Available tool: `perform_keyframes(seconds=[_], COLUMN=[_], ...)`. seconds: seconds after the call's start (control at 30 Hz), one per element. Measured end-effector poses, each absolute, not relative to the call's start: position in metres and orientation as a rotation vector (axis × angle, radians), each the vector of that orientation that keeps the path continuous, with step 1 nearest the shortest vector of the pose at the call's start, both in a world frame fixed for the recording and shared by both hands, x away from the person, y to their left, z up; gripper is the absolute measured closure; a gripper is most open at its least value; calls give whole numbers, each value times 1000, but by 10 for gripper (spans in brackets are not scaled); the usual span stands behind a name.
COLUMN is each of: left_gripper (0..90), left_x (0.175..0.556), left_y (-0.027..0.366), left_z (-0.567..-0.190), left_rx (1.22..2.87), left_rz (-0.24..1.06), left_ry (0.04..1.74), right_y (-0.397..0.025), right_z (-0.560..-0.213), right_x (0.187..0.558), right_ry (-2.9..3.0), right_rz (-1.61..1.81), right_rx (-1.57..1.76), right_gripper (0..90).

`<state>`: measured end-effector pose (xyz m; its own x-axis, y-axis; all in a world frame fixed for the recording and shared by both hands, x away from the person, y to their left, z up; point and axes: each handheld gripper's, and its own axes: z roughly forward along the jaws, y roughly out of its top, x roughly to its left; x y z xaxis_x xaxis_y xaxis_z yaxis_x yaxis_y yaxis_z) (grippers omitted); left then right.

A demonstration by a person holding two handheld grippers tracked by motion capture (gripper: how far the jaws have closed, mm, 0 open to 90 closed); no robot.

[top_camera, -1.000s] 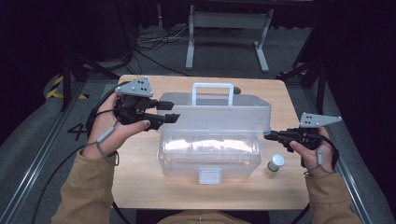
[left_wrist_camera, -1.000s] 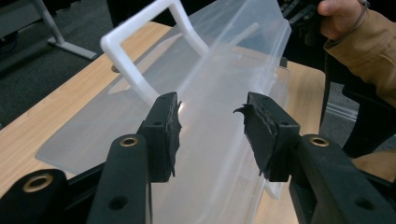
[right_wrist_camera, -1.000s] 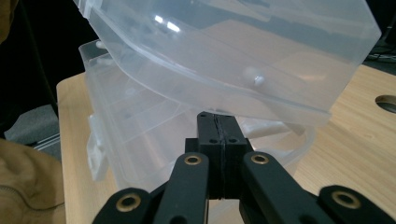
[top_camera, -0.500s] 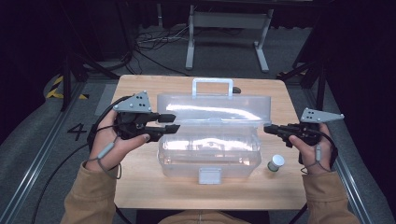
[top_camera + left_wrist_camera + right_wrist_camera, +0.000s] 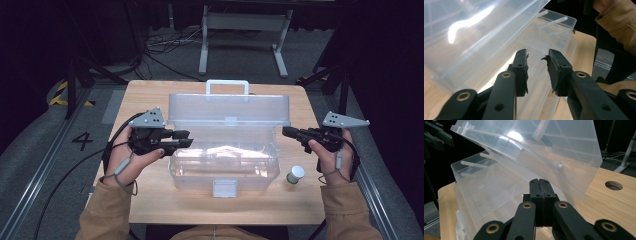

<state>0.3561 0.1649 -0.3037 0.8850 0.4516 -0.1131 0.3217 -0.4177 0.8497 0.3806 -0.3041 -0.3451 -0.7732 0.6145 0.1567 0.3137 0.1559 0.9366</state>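
Clear plastic toolbox lid now swung up between spread left tongs and pressed-together right tongs; the box looks opened.

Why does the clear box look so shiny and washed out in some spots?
Lamp glare: in the left gripper view a bright streak crosses the raised lid; in the right gripper view a white hotspot sits on it; in the high view the box gleams inside, against dark surroundings.

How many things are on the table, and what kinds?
Clear box, lid up: 1
Small jar: 1
Total: 2
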Motion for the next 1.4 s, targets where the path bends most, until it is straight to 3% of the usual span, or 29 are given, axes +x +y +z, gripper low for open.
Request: perform_keyframes(seconds=[0.5, 1.4], left_gripper=[821, 895], left_x=[377, 387], left_y=[186, 196], left_z=[-329, -325], left_rx=[1982, 1924], left_rz=[214, 284], left_ry=[772, 797], right_y=[-305, -302], right_z=[-346, -348], right_x=[380, 377], right_ry=[2173, 2184], right_rz=[1667, 1635], right_rx=[899, 879], right_gripper=[900, 900])
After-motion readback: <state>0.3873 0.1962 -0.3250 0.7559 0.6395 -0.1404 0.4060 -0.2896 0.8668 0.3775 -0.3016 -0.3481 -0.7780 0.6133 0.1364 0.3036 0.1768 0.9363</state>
